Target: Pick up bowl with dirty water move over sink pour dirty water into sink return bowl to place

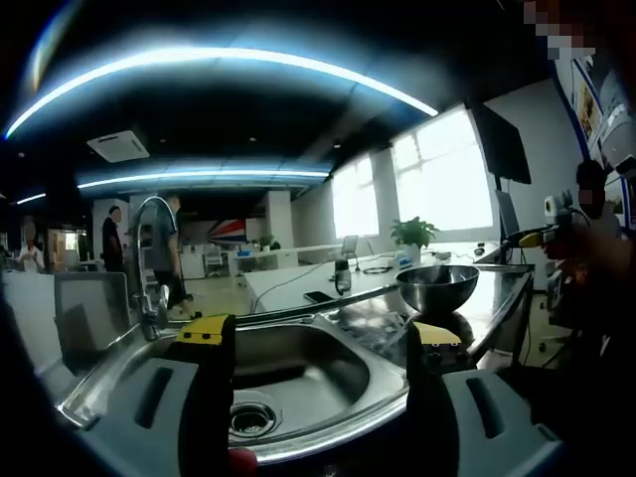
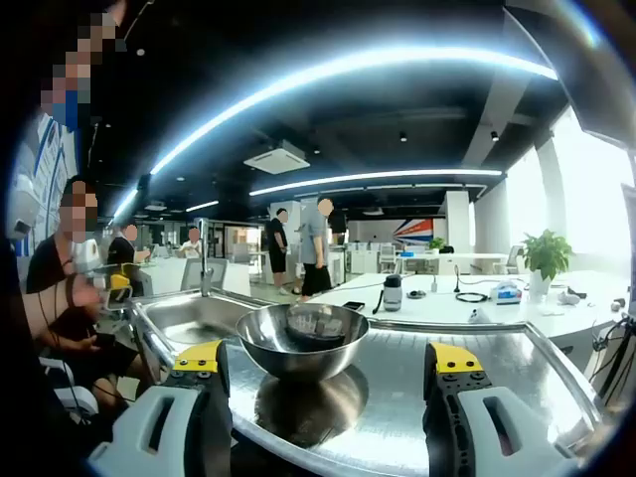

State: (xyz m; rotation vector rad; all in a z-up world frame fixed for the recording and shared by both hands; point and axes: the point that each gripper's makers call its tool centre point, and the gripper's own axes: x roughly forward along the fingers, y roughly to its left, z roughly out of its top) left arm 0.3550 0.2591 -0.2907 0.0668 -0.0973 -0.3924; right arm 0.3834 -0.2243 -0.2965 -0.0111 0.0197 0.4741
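Right gripper [image 2: 323, 383] jaws spread wide, empty, framing the bowl [image 2: 302, 339], lined up for a pickup, I'd guess. Bowl sits upright on the steel counter [image 2: 477, 397], just beside the sink [image 1: 298, 368], short carry to pour. Left gripper [image 1: 323, 348] also wide, empty, hovering over the sink basin.

Bowl [image 2: 304, 339] shiny silver steel, at 12 o'clock from the right gripper [image 2: 331, 390], whose jaws are black with yellow tips and pale grey bodies. Sink [image 1: 298, 373] silver. Plant [image 2: 546, 252] green at 3 o'clock.
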